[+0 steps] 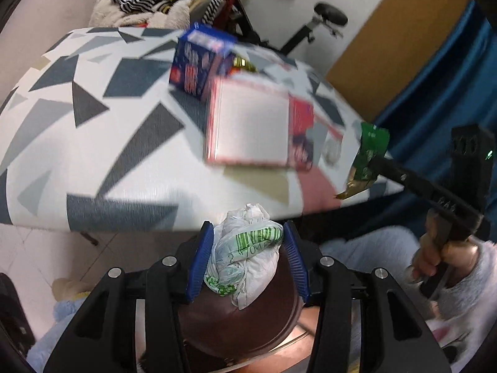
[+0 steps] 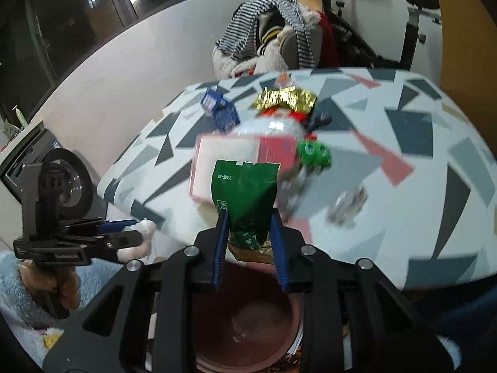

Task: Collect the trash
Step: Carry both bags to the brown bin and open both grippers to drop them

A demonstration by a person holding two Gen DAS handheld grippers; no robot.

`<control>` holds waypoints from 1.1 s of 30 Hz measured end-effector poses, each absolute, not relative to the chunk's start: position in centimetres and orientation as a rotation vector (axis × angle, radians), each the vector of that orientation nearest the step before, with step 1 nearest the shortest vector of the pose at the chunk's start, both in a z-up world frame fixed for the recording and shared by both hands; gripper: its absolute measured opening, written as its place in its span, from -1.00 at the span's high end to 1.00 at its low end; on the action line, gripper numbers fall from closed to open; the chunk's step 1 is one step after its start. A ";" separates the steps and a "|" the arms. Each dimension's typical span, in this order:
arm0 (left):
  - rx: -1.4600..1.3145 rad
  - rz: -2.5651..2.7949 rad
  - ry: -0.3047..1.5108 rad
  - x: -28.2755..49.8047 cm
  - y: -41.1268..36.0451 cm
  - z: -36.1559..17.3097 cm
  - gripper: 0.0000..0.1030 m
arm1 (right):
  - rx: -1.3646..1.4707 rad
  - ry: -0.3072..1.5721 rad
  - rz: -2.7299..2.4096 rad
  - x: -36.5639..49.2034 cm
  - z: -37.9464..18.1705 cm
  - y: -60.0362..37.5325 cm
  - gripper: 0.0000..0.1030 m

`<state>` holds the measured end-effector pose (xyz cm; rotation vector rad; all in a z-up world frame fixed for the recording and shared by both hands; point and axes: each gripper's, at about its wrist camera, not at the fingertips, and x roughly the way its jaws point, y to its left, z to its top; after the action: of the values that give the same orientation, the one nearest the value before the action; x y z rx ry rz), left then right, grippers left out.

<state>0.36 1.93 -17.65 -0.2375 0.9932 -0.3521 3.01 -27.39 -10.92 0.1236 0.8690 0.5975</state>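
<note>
My left gripper (image 1: 248, 233) is shut on a crumpled white plastic bag with green print (image 1: 245, 258), held above a brown round bin (image 1: 236, 326) below the table edge. My right gripper (image 2: 248, 217) is shut on a green foil wrapper (image 2: 243, 192), also over the brown bin (image 2: 248, 326). In the left wrist view the right gripper (image 1: 366, 171) shows at the right with the green wrapper (image 1: 369, 152). In the right wrist view the left gripper (image 2: 136, 233) shows at the left with the white bag (image 2: 139, 239).
The table with the triangle-pattern cloth (image 1: 93, 124) carries a blue box (image 1: 198, 62), a pink-edged white box (image 1: 251, 124), a gold wrapper (image 2: 284, 98), a green crumpled wrapper (image 2: 313, 154) and clear crumpled plastic (image 2: 348, 202). A chair piled with clothes (image 2: 273, 37) stands behind.
</note>
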 end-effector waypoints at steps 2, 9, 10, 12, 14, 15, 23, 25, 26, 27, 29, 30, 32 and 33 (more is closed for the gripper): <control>-0.210 -0.349 1.015 -0.3 1.6 -19.0 0.11 | 0.141 0.895 0.603 2.1 -12.1 -27.4 0.44; -0.172 -0.345 1.061 -2.1 0.9 -21.9 0.13 | 0.179 1.009 0.617 0.0 -16.0 -26.8 0.44; -0.166 -0.345 1.059 -2.2 0.9 -22.0 0.13 | 0.173 1.014 0.617 -0.1 -16.3 -26.6 0.44; -0.152 -0.342 1.055 -2.2 0.8 -22.1 0.13 | 0.165 1.020 0.617 -0.2 -16.7 -26.2 0.44; -0.141 -0.338 1.044 -2.4 0.8 -22.0 0.12 | 0.160 1.031 0.612 -0.2 -17.3 -25.8 0.44; -0.136 -0.335 1.037 -2.6 0.9 -21.9 0.04 | 0.156 1.042 0.610 -0.2 -17.7 -25.6 0.44; -0.138 -0.256 0.959 -3.5 2.0 -20.9 -0.53 | 0.076 1.156 0.615 -0.4 -21.4 -23.8 0.44; -0.146 -0.234 0.941 -3.6 2.3 -20.8 -0.62 | 0.047 1.182 0.608 -0.3 -22.2 -23.3 0.44; -0.149 -0.227 0.937 -3.7 2.4 -20.8 -0.63 | 0.034 1.195 0.604 -0.2 -22.6 -23.1 0.44; -0.152 -0.216 0.933 -3.8 2.5 -20.9 -0.65 | 0.019 1.211 0.595 -0.1 -23.1 -22.8 0.44; -0.157 -0.197 0.936 -3.9 2.9 -21.2 -0.66 | 0.001 1.231 0.576 0.0 -23.7 -22.6 0.44; -0.161 -0.188 0.945 -3.9 3.0 -21.4 -0.66 | -0.002 1.236 0.570 0.1 -24.0 -22.6 0.44; -0.157 -0.176 0.957 -4.0 3.1 -21.8 -0.66 | -0.001 1.245 0.560 0.2 -24.3 -22.7 0.44; -0.152 -0.171 0.961 -4.0 3.1 -21.9 -0.66 | 0.000 1.246 0.556 0.2 -24.4 -22.8 0.44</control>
<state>-3.97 3.09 -21.86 -0.1522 0.9612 -0.1712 0.17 -22.80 -24.38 0.0001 1.2458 0.5557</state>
